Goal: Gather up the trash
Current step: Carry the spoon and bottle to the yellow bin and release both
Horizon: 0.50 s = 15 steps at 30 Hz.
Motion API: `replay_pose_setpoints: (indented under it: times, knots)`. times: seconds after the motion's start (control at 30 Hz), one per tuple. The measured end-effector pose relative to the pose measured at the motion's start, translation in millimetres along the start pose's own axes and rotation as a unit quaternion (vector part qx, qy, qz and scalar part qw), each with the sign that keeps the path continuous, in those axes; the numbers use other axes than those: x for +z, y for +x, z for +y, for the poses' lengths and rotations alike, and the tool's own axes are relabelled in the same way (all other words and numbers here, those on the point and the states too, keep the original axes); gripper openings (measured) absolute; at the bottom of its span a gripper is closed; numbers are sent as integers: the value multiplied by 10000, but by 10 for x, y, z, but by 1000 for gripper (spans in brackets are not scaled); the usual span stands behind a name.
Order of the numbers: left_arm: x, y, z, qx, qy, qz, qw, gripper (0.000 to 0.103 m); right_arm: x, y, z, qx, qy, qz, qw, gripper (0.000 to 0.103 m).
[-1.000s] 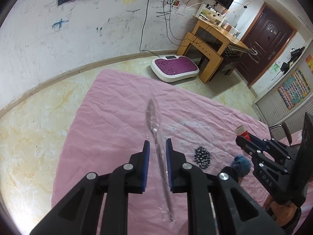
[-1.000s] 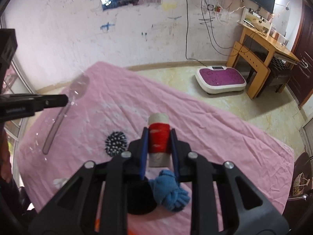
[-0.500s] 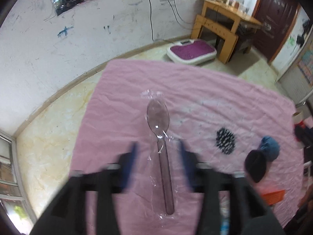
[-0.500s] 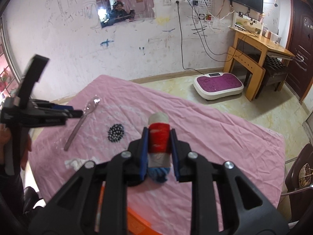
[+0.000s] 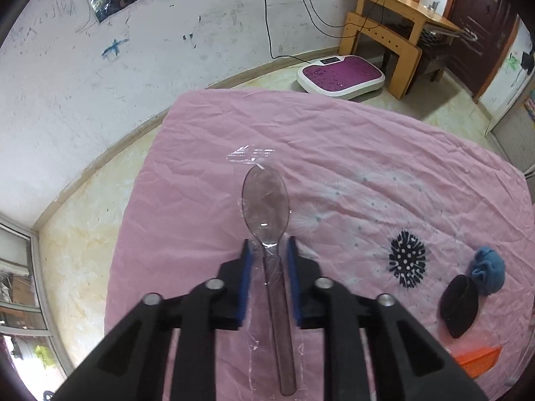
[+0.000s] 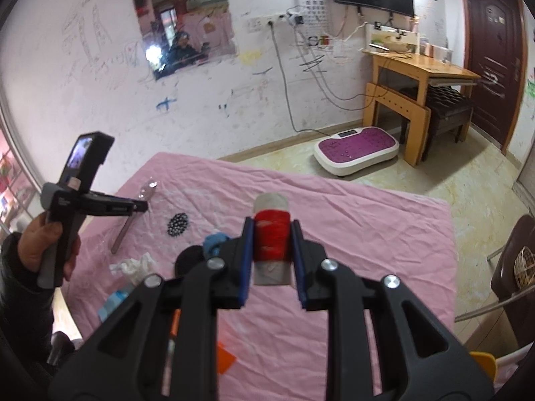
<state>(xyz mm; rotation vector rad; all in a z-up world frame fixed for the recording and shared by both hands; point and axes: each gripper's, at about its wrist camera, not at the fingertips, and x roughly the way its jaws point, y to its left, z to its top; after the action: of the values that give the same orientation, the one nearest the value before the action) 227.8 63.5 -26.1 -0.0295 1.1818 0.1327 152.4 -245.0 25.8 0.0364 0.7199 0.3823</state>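
Note:
A clear plastic spoon [image 5: 267, 207] in a transparent wrapper lies on the pink cloth [image 5: 367, 140]. My left gripper [image 5: 267, 250] hovers over its neck with jaws apart on either side and not closed on it. It also shows in the right wrist view [image 6: 138, 205], held by a hand above the spoon [image 6: 133, 214]. My right gripper [image 6: 271, 234] is shut on a spool of red thread [image 6: 271, 237] and holds it above the cloth.
On the cloth lie a black spiky ball [image 5: 407, 262], a blue sock ball [image 5: 486, 272], a black oval piece [image 5: 458, 305], an orange card [image 5: 478, 362] and crumpled white tissue [image 6: 133, 265]. On the floor beyond stand a purple scale [image 5: 341, 77] and a wooden desk [image 5: 398, 23].
The spoon left my left gripper and now lies on the cloth; the left gripper's jaws are wider apart around it. The right gripper rose and pulled back, still holding the spool.

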Motion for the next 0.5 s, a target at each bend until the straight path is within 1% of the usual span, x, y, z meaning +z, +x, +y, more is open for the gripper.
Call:
replay_pose_setpoints:
  times: [0.03,0.13,0.2,0.3,0.4,0.47,0.5]
  knots:
    - [-8,-17,5,-85,-62,-16,9999,7,-20,-32,-40,-8,44,-30,10000,21]
    - [4,-68,54,-457,-263,-40,9986,7,-97,-156,-215,-89,239,-153,9996,21]
    - [14,-143,65,-479,-290,-102,9984,7,-164,-271,-378,-192,405,-241,9987,21]
    - [28,-320,-36,-512,-209,-276,9981,7,-266,-446,-638,-392,651,-352,9965,21]
    - [63,-569,-340,-729,88,-462,9962,7,-471,-669,-970,-709,994,-433,9916,21]
    - [83,-721,-716,-1040,430,-523,9923,7,-648,-813,-1234,-942,1266,-433,9865,21]
    - [66,-785,-945,-1223,639,-530,9890,7,-756,-886,-1363,-1089,1406,-424,9831,21]
